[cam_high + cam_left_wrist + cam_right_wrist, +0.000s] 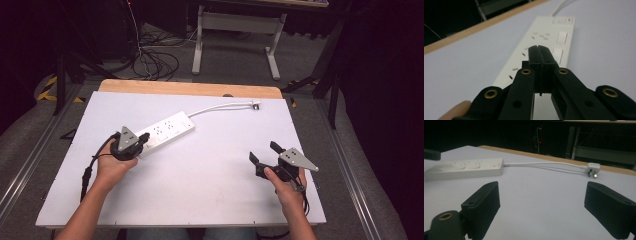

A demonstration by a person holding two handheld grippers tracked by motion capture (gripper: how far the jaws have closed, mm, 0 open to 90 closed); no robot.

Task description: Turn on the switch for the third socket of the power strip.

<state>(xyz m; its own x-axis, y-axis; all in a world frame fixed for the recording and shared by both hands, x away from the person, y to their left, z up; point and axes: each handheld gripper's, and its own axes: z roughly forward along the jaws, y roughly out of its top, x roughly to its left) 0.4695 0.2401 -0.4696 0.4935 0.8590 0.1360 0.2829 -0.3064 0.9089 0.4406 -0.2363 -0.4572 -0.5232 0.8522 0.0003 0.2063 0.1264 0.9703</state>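
1. Left hand-held gripper (141, 139) squeezed tight shut with nothing inside, tip right over the near end of the white power strip (165, 130).
2. Right hand-held gripper (264, 152) spread wide and holding nothing, well apart from the strip, on the right side of the desk (210, 175).
3. Power strip lying flat on the left half of the desk, white cord (220, 106) running off to the plug (255, 104) near the far wooden edge.
4. Looks like the step of poking or pressing at the strip with the shut tip, maybe at a switch (561, 37); cannot tell if the tip is touching yet.
5. Next move likely needs a slow, careful aim at one small switch or socket, with the strip kept from sliding.
6. Up close from the left gripper view: socket holes (541, 36), white switches and a tiny red mark at the far end.
7. From the right gripper view: metal pins on the plug (593, 168), and the wide gap between the two black jaws.
8. From the high view: both hands and the whole desk together.
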